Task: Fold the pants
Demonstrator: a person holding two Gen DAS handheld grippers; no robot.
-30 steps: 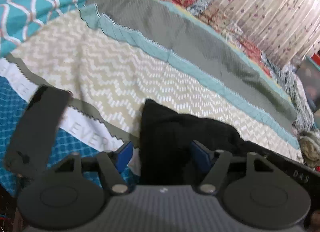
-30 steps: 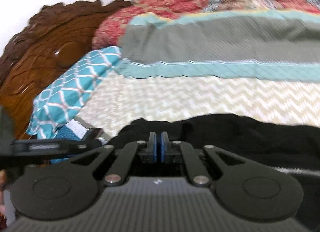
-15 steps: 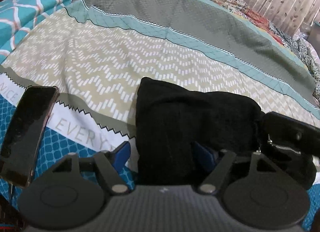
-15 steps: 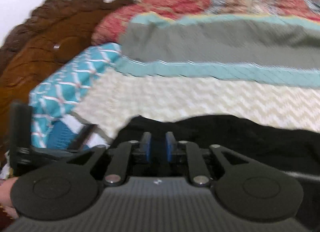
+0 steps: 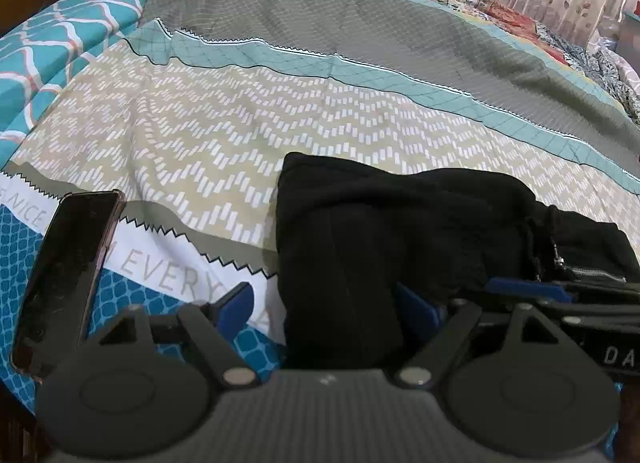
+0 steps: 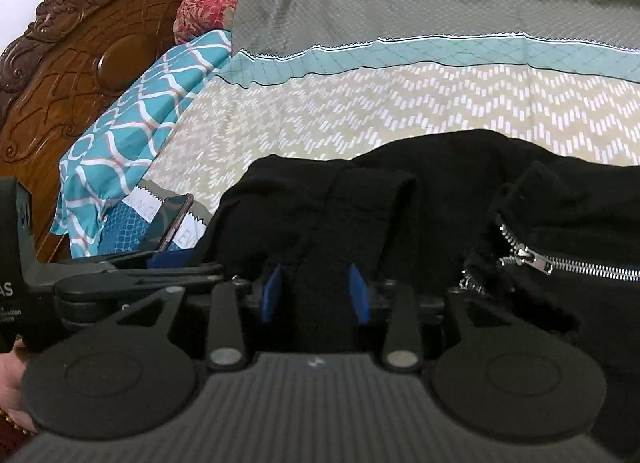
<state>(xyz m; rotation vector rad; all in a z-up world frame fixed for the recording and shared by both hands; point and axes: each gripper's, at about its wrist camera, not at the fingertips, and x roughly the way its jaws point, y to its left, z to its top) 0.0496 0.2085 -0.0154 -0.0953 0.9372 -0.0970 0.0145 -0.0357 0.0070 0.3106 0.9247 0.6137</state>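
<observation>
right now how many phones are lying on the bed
1. The phone lies on the bedsheet to the left of the black pants; the right wrist view shows its edge there too. Another could be hidden under the pants.

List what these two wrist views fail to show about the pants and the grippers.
- Left wrist view: the black pants near edge, hidden behind the left gripper body.
- Right wrist view: the pants' right side, cut by the frame edge past the zipper.
- Both views: the phone screen, too dark to read.
</observation>
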